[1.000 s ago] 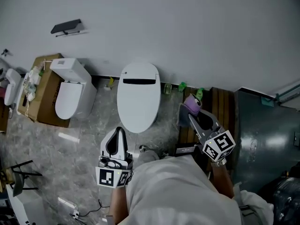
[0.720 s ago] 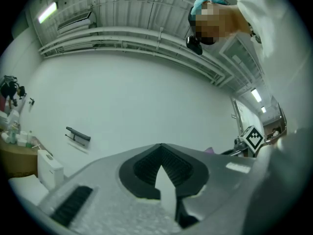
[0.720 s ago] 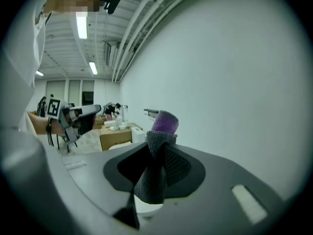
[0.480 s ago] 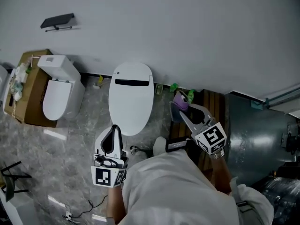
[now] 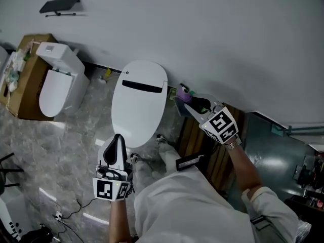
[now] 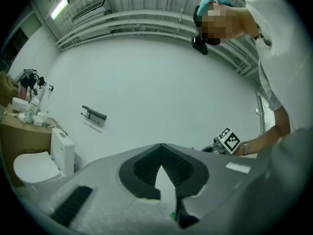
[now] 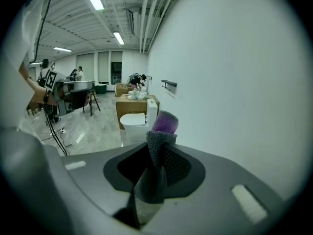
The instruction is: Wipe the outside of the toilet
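The right claw (image 5: pixel 188 104) is gripping a purple-grey cloth (image 5: pixel 183 93) and holding it just right of the white toilet (image 5: pixel 139 108), near the far wall (image 5: pixel 202 34). The left claw (image 5: pixel 118 138) is hovering at the toilet's near end, its jaws meeting at the tips with nothing between them.

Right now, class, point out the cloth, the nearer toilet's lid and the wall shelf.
cloth (image 7: pixel 155 156): right gripper view, grey fold.
toilet lid (image 5: pixel 137 108): head view, lid's middle.
wall shelf (image 5: pixel 61 5): head view, dark top.
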